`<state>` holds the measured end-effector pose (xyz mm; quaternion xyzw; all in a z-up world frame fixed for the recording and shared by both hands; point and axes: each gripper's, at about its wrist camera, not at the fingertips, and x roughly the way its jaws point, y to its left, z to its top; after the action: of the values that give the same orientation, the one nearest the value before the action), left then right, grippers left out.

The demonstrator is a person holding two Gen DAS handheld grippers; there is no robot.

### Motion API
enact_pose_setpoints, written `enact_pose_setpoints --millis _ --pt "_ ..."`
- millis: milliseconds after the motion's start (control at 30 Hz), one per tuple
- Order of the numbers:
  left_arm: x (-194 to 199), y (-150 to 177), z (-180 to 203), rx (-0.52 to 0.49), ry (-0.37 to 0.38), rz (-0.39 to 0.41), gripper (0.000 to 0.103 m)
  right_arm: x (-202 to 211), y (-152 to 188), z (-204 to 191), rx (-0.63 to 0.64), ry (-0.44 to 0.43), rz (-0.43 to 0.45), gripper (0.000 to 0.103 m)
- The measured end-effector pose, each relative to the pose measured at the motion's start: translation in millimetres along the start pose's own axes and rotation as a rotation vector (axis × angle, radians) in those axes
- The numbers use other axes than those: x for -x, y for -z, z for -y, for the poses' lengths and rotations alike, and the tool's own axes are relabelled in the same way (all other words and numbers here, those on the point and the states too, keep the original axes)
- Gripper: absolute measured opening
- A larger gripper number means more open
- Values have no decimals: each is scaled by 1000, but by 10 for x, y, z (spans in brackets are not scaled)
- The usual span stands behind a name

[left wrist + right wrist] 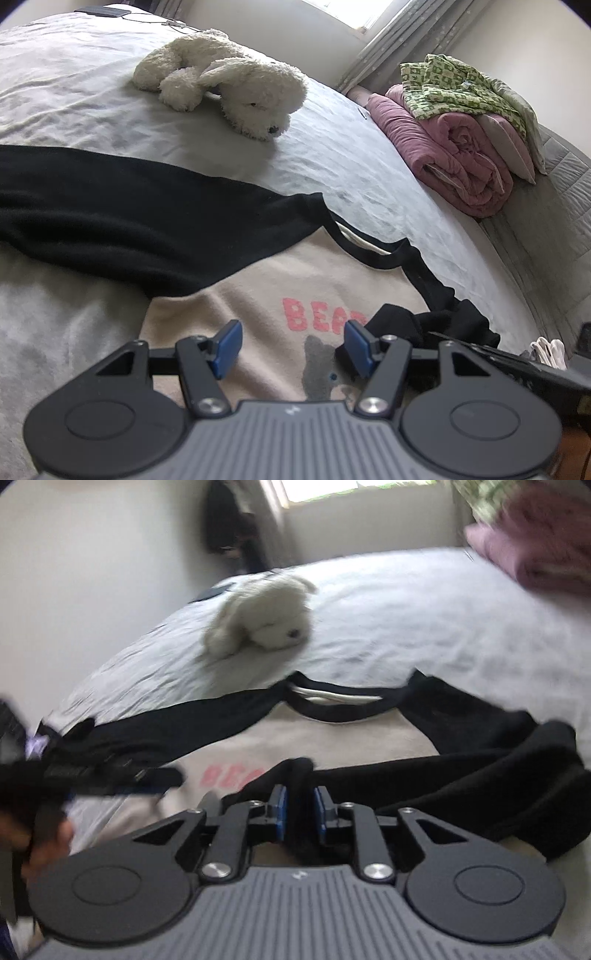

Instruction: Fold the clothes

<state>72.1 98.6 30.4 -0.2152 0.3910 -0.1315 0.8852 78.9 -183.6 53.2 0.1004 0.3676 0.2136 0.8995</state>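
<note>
A beige sweatshirt with black sleeves, a black collar and pink lettering lies face up on the bed. Its left black sleeve stretches out flat to the left. My left gripper hovers open just above the chest print, blue pads apart, nothing between them. In the right wrist view the sweatshirt shows again, blurred. My right gripper is shut on the right black sleeve, which is drawn across the shirt's front toward the middle. The sleeve's cuff is bunched beside my left gripper's right pad.
A white plush dog lies on the grey bedsheet beyond the shirt. A rolled pink quilt with a green patterned garment on top sits at the bed's far right edge. A hand holds the other gripper at the left.
</note>
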Motion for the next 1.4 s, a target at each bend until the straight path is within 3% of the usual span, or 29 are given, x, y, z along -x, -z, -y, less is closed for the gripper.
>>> enact_pose_setpoints --millis 133,200,267,367,467,567,633,767,900,1033,1200,1300,1400 --pt "7 -9 -4 1 -1 2 62 -232 -31 16 -42 -30 -65 21" --pt "12 -12 -9 2 -3 4 62 -253 -13 -75 22 -3 -54 6" --pt "18 -17 -17 5 -4 5 62 -141 14 -225 127 28 -5 6" --pt "36 -25 -27 14 3 7 62 171 112 -523 322 89 99 6" --pt "66 -37 -24 21 17 11 62 476 381 -859 594 138 186 6" --pt "97 -48 -11 19 21 20 62 420 903 -1080 941 214 106 6" --pt "93 -46 -5 19 22 16 62 301 1152 -1078 1037 233 28 6" --pt "65 -25 14 24 46 -9 63 255 1217 -1036 959 216 20 8" --pt "25 46 33 91 125 -79 63 324 1144 -986 862 183 48 9" --pt "-11 141 125 103 144 -119 63 319 1167 -1002 809 103 50 10" --pt "-56 260 241 118 168 -170 62 276 1286 -1066 846 111 37 13" --pt "49 260 194 108 83 -153 61 399 1140 -970 775 114 53 13" --pt "103 241 102 168 132 -144 63 462 1017 -845 707 122 49 15"
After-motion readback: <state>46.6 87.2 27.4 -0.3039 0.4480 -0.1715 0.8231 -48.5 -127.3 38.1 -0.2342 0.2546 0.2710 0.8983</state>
